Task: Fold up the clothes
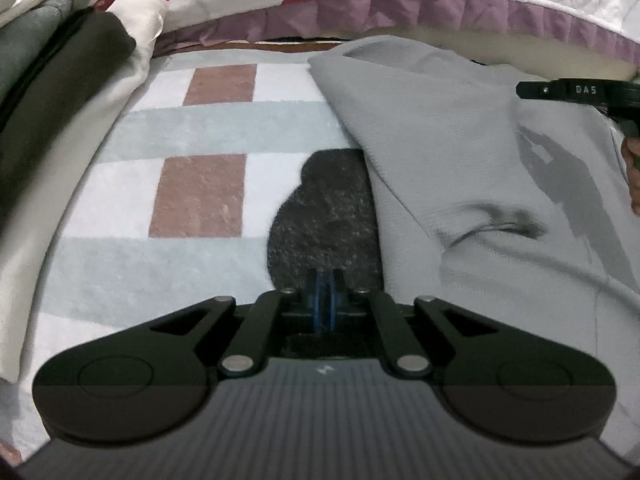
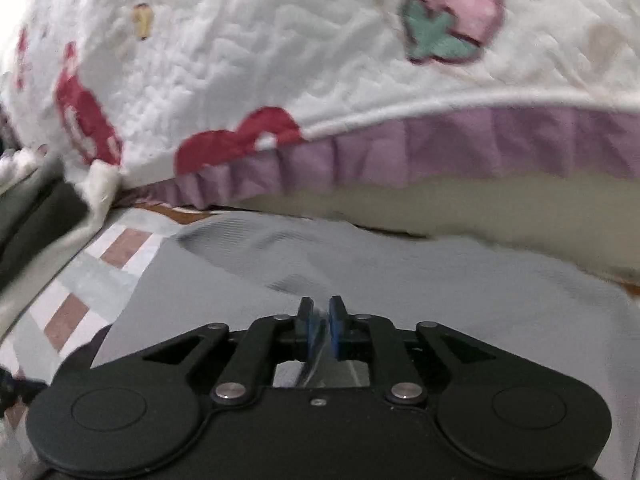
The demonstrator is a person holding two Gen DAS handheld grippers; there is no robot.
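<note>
The left gripper [image 1: 325, 280] tips steeply down over a dark patch of the checked rug [image 1: 200, 192], its blue pads pressed together on nothing visible. The grey garment [image 1: 460, 168] spreads from 12 to 4 o'clock. The right gripper [image 2: 320, 322], angled down above that cloth, shows a narrow gap; whether fabric is pinched is unclear

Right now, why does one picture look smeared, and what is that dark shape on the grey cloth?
Right wrist view: motion blur smears the quilt and the grey cloth. Left wrist view: sharper, though the fisheye bends the rug edges; the dark shape on the cloth is the shadow cast by the right tool.
</note>
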